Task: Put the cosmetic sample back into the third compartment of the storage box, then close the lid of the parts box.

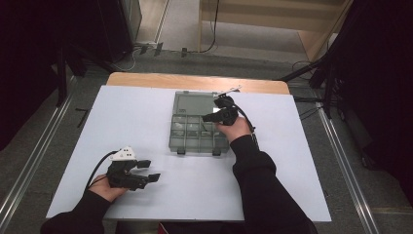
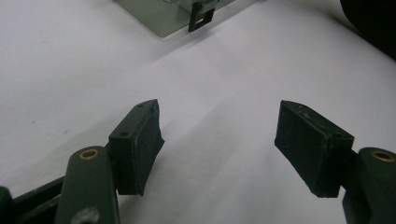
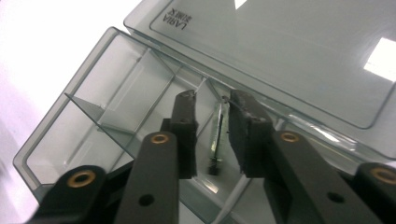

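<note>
Closest to the lens, the right gripper is poking its two black fingers down into the clear organizer box, jaws sitting narrow with a gap between the pads. A thin metal piece is standing in that gap. It's small and glinting, so I can't tell what it is or whether either pad is actually touching it. It looks loose between them, down in a compartment just in front of the hinged lid.

The lid is lying open beyond the fingertips, and there's mirrored lettering on it that seems to say "LARIA" with a smaller line I can't make out. The near end of the box is getting cut off by the jaws.

From above, the box is sitting mid-table on the white board, and the right gripper is hanging over its right-hand cells, hiding what's under it.

The left gripper is resting well off to the near left, fingers spread wide over bare board, holding nothing. Just a corner of the box is peeking in far ahead of them.
</note>
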### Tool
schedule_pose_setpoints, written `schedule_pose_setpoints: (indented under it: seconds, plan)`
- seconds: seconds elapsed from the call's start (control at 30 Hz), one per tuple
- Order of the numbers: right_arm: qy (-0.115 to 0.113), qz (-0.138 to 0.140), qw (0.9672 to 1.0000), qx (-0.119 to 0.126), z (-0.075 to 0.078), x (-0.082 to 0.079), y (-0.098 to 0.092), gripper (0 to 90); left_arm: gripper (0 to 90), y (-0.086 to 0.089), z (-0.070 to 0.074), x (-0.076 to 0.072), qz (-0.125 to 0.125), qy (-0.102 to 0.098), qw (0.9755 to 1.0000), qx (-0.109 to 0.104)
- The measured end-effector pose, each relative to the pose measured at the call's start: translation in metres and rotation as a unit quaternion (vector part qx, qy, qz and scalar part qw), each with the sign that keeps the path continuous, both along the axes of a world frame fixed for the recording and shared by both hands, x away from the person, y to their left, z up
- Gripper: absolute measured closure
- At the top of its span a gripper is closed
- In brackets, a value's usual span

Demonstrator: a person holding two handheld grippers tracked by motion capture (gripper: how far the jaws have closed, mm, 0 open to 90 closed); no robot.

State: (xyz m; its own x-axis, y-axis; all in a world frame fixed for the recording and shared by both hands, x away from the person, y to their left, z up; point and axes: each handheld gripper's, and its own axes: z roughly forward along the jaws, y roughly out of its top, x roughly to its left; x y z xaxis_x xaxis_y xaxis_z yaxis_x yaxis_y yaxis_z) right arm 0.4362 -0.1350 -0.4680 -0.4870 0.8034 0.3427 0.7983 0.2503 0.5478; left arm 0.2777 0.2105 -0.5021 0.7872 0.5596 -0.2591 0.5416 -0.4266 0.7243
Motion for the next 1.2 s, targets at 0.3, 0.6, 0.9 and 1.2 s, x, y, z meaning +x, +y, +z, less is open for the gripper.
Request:
schedule_pose_setpoints:
  seconds: [0.3, 0.6, 0.9, 1.2]
  plan:
    - [-0.037, 0.033, 0.998, 0.039, 0.014, -0.01, -0.01, 40.7, 30.7, -0.001, 0.001, 0.004, 0.001, 0.003, 1.0, -0.005]
    - [-0.065, 0.06, 0.9948, 0.05, 0.013, -0.017, -0.02, 31.3, 30.7, -0.008, 0.003, 0.011, -0.001, 0.008, 0.9999, -0.007]
    - [-0.079, 0.049, 0.9939, 0.061, 0.011, -0.026, -0.04, 29.2, 30.7, -0.013, 0.007, 0.022, 0.01, 0.006, 0.9997, -0.019]
    - [-0.084, 0.04, 0.994, 0.058, 0.006, -0.032, -0.05, 31.0, 30.7, -0.018, 0.01, 0.036, 0.035, 0.01, 0.9992, -0.019]
